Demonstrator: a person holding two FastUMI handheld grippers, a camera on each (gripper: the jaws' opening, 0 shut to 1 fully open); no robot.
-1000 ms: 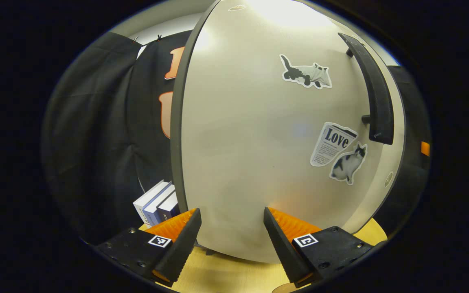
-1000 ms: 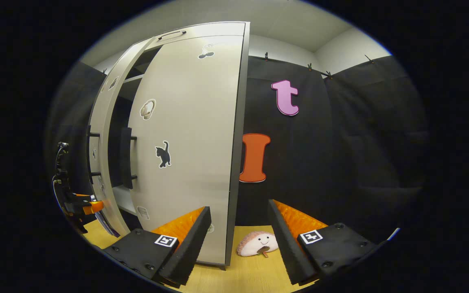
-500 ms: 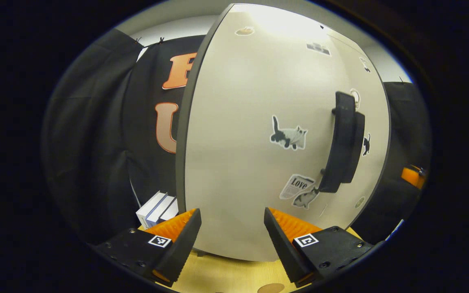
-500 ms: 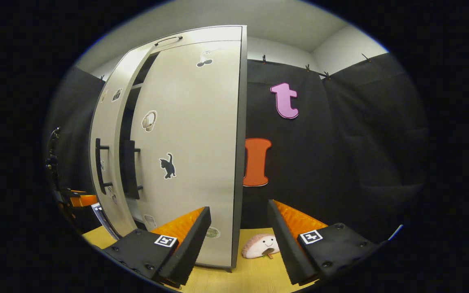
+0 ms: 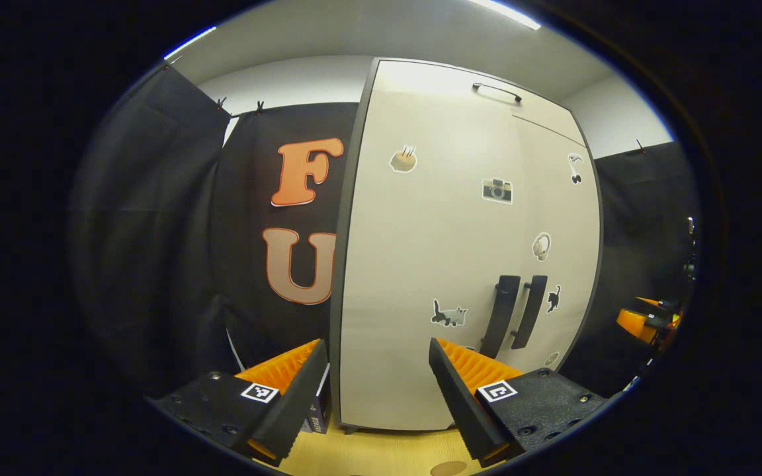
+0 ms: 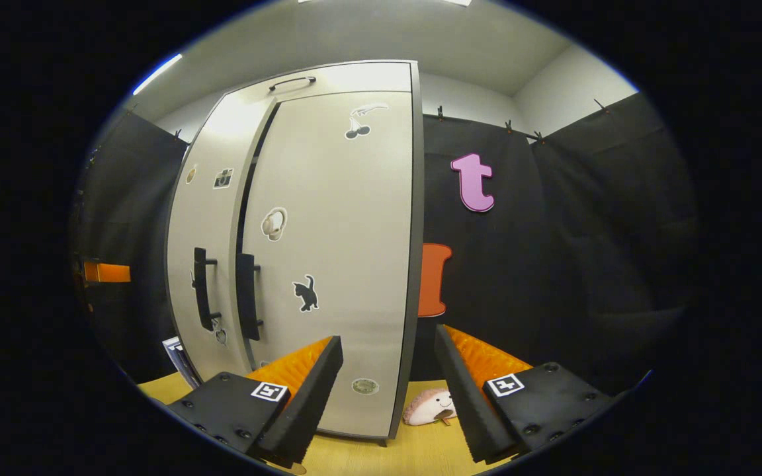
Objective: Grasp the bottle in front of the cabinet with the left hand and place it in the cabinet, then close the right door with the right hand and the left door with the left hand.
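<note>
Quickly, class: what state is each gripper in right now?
Left gripper: open, holding nothing.
Right gripper: open, holding nothing.

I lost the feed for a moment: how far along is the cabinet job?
Nearly finished, it seems. Both doors of the tall pale grey cabinet look shut, their black handles side by side. The bottle is presumably inside. Left gripper and right gripper are open, holding nothing. Only backing away remains.
</note>
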